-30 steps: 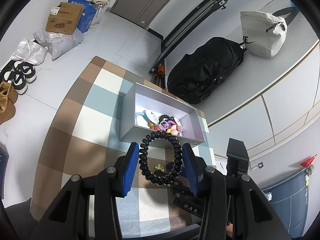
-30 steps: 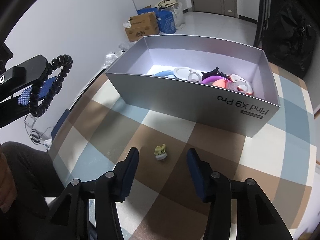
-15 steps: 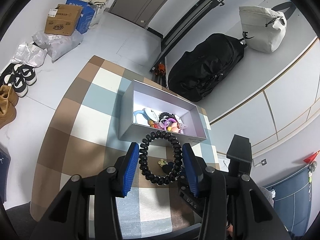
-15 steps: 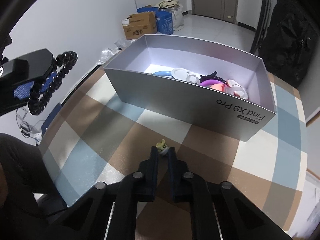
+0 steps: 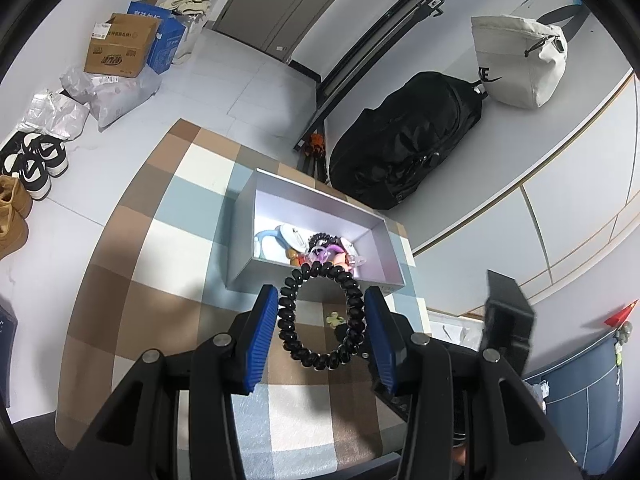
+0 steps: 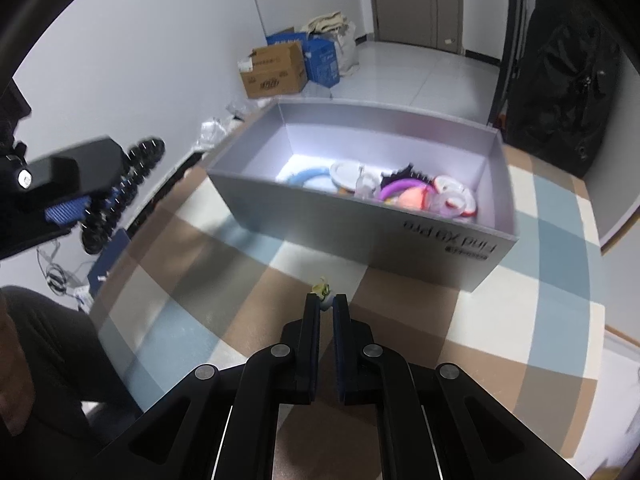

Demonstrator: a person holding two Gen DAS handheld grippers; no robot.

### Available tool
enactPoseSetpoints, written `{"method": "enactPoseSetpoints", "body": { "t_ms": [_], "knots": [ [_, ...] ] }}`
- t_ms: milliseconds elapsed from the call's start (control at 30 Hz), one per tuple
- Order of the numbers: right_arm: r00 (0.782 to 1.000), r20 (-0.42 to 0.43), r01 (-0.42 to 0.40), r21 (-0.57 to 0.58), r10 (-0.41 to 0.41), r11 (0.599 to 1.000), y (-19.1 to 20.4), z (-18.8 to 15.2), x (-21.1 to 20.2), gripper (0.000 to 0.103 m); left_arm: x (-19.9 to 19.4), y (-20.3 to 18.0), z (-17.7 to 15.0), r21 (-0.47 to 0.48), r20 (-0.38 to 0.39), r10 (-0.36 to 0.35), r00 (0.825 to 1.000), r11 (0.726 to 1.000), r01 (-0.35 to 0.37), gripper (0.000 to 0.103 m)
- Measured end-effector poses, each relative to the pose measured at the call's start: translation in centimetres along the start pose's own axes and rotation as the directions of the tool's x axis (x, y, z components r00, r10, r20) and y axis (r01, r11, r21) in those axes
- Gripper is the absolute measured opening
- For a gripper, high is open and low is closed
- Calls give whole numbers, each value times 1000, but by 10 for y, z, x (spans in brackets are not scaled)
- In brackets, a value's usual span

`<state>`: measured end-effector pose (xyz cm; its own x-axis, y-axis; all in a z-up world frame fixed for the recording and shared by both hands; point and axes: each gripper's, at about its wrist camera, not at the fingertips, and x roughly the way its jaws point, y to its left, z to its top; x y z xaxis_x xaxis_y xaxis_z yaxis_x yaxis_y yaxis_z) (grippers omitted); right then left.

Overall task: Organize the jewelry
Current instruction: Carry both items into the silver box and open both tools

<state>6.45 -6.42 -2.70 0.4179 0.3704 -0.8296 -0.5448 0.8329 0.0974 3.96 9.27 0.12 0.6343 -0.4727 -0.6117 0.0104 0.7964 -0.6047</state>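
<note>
Black coil hair tie point(image 5: 322, 316) hangs clamped between the left gripper point(image 5: 322, 322) fingers, up above the table. Right gripper point(image 6: 326, 308) pinches a small yellow-green charm point(image 6: 321, 289); the grey box point(image 6: 360, 224) lies straight ahead, nearer this hand.

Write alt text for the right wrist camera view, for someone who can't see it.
The right claw, nearly shut, pinches a small yellow-green charm just above a checked tablecloth. Behind it stands an open grey box holding colourful bangles and hair ties. At left, blurred, the left claw holds a black spiral hair tie.
</note>
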Motion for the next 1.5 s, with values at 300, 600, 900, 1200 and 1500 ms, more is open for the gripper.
{"method": "enactPoseSetpoints", "body": {
  "t_ms": [300, 600, 900, 1200, 1500],
  "knots": [
    [992, 112, -54, 19, 52, 998, -6, 13, -27, 6, 4, -9, 4, 12, 34, 3, 999, 1000, -3, 39],
    [974, 201, -112, 49, 100, 992, -20, 26, -52, 6, 16, -13, 10, 17, 49, 21, 999, 1000, -22, 39],
    [960, 252, -149, 87, 123, 985, -37, 40, -53, 6, 30, -26, 22, 74, 80, 76, 994, 994, -82, 39],
    [956, 259, -178, 124, 141, 976, -56, 51, -39, 6, 56, -26, 35, 74, 28, 97, 995, 992, -99, 39],
    [949, 272, -202, 137, 159, 970, -69, 60, -36, 6, 69, -29, 39, 103, 8, 112, 994, 988, -112, 39]
  ]
}}
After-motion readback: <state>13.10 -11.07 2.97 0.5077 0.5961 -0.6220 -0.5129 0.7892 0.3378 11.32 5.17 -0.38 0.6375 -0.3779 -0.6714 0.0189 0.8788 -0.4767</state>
